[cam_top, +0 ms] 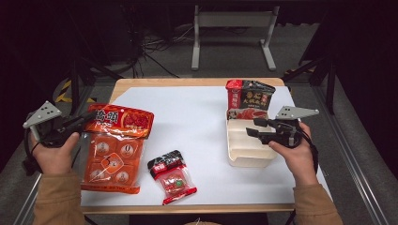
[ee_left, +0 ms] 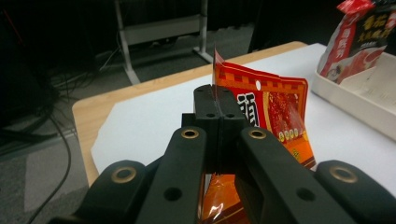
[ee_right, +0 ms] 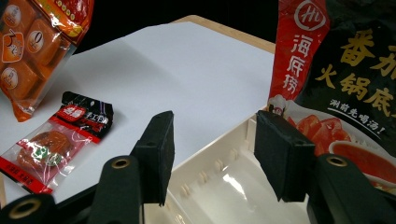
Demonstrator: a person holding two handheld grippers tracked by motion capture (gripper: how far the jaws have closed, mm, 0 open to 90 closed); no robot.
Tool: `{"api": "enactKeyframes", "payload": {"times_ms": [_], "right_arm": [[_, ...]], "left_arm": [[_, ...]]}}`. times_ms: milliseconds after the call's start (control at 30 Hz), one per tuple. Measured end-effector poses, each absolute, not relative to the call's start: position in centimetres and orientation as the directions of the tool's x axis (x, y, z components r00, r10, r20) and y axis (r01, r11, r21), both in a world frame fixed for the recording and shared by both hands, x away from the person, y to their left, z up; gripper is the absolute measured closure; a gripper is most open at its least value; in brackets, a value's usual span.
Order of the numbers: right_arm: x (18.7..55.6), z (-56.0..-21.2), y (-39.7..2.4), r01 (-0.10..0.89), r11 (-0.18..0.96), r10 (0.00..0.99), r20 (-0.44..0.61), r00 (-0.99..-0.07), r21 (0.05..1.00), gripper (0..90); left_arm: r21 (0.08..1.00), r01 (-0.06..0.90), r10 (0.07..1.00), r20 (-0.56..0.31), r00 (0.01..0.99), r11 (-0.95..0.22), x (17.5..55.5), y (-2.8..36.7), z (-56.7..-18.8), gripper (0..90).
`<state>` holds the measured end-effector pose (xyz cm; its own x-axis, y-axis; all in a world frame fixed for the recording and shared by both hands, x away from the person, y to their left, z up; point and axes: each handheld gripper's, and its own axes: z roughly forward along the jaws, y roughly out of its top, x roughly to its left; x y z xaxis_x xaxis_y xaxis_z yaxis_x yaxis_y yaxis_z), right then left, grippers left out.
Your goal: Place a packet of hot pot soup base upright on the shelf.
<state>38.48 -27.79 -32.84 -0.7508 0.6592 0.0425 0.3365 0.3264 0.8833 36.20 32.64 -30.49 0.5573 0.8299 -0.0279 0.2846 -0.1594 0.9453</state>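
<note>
Big snack bag (cam_top: 115, 147) at table's (cam_top: 197, 117) left edge, upper corner pinched in left gripper (cam_top: 80, 123), lower end near front edge. Small sachet (cam_top: 172, 176) just right of it, close to front edge, apart from bag. Tray (cam_top: 246, 147) near right edge, approx. mid-depth. Soup-base pouch (cam_top: 248, 99) standing in tray's far end, leaning twd. back edge. Right gripper (cam_top: 253, 127) over tray's far half, just in front of pouch, nothing btwn. pads. Centre & back-left of table bare.
</note>
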Motion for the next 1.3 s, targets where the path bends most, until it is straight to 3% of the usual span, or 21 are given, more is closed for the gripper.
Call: {"api": "enactKeyframes", "payload": {"times_ms": [400,700,1300], "right_arm": [[38.3,-32.6,-25.1,0.298,0.337,0.617,0.030,-0.786,0.893,45.2],[38.1,-32.4,-22.7,0.257,0.344,0.572,0.015,-0.820,0.903,45.2],[39.5,-31.5,-17.6,0.197,0.288,0.486,0.035,-0.873,0.937,44.4]], "left_arm": [[0.972,0.203,0.754,-0.044,0.655,-0.120,34.8,32.4,-28.8,90.0],[0.987,0.062,0.688,0.059,0.723,-0.150,32.5,31.1,-26.6,90.0],[0.992,0.030,0.639,0.053,0.767,-0.119,33.1,28.9,-25.8,90.0]]}}
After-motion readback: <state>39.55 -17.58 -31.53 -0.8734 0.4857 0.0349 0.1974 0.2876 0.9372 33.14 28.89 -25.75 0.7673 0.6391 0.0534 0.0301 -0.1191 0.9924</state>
